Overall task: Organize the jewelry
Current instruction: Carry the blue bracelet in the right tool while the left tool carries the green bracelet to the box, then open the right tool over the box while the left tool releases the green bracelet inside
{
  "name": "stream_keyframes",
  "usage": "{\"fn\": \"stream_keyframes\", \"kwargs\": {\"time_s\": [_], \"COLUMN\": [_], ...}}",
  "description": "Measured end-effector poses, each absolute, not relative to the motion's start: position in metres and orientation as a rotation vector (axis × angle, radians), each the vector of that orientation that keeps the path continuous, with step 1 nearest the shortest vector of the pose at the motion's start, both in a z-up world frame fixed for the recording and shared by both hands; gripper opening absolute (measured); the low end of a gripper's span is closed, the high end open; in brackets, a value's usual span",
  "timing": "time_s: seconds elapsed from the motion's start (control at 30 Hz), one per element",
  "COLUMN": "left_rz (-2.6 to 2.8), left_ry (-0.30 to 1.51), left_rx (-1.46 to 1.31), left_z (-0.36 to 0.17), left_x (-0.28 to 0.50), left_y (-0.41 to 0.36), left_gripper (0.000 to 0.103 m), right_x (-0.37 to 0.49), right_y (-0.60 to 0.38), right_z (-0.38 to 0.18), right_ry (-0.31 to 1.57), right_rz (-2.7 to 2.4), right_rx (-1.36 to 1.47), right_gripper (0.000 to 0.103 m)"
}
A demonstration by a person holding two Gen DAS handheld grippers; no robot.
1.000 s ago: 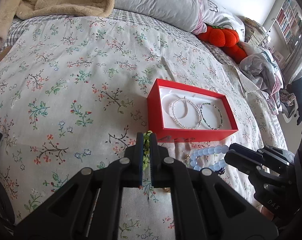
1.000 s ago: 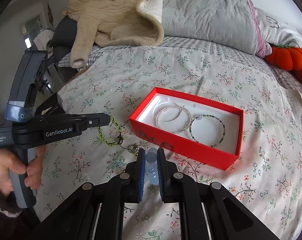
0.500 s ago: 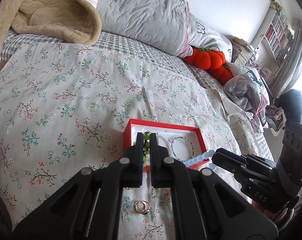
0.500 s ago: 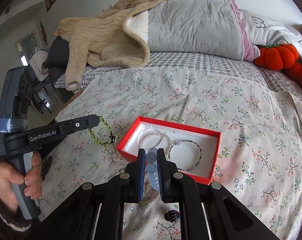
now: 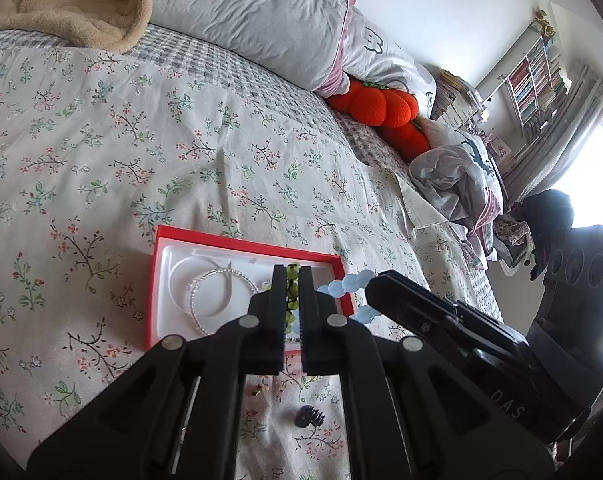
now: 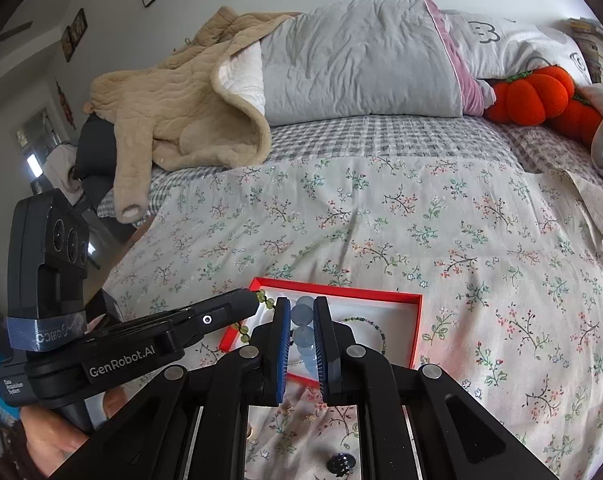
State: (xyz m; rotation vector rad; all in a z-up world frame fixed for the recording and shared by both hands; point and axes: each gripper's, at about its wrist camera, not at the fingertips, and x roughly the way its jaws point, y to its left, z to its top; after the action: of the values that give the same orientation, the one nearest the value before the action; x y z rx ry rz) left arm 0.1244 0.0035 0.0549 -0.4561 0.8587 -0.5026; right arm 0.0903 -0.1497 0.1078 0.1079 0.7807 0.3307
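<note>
A red jewelry box (image 5: 237, 242) (image 6: 405, 300) with a white lining lies on the floral bedspread. A silver bead bracelet (image 5: 205, 292) and a dark bead bracelet (image 6: 375, 326) lie in it. My left gripper (image 5: 290, 276) (image 6: 253, 300) is shut on a green bead bracelet (image 5: 290, 292) (image 6: 266, 300) and holds it above the box. My right gripper (image 6: 301, 312) (image 5: 371, 280) is shut on a pale blue bead bracelet (image 6: 303, 334) (image 5: 347, 284), also above the box, close beside the left one.
A black hair claw (image 5: 309, 416) (image 6: 341, 462) and small gold earrings (image 5: 257, 390) lie on the bedspread in front of the box. Grey pillows (image 6: 361, 56), a beige blanket (image 6: 181, 112) and orange pumpkin cushions (image 6: 529, 96) sit at the head of the bed.
Both grippers have risen off the bedspread with their bracelets and moved forward over the red box. They have come closer together.
</note>
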Motion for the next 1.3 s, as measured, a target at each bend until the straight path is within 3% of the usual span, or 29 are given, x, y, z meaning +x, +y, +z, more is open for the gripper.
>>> {"fn": "stream_keyframes", "kwargs": {"time_s": [0.47, 1.03, 1.3], "left_rz": [-0.322, -0.273, -0.26], "left_ry": [0.916, 0.918, 0.894], "left_rx": [-0.28, -0.16, -0.07], "left_z": [0.022, 0.021, 0.04], "left_x": [0.14, 0.139, 0.118], "left_y": [0.005, -0.005, -0.007], "left_gripper": [0.006, 0.007, 0.026], "right_x": [0.115, 0.129, 0.114], "right_y": [-0.154, -0.172, -0.173], "right_z": [0.072, 0.055, 0.066], "right_ry": [0.846, 0.885, 0.907], "right_rz": [0.271, 0.273, 0.335], "right_rx": [0.081, 0.075, 0.041], "right_gripper": [0.012, 0.014, 0.016]}}
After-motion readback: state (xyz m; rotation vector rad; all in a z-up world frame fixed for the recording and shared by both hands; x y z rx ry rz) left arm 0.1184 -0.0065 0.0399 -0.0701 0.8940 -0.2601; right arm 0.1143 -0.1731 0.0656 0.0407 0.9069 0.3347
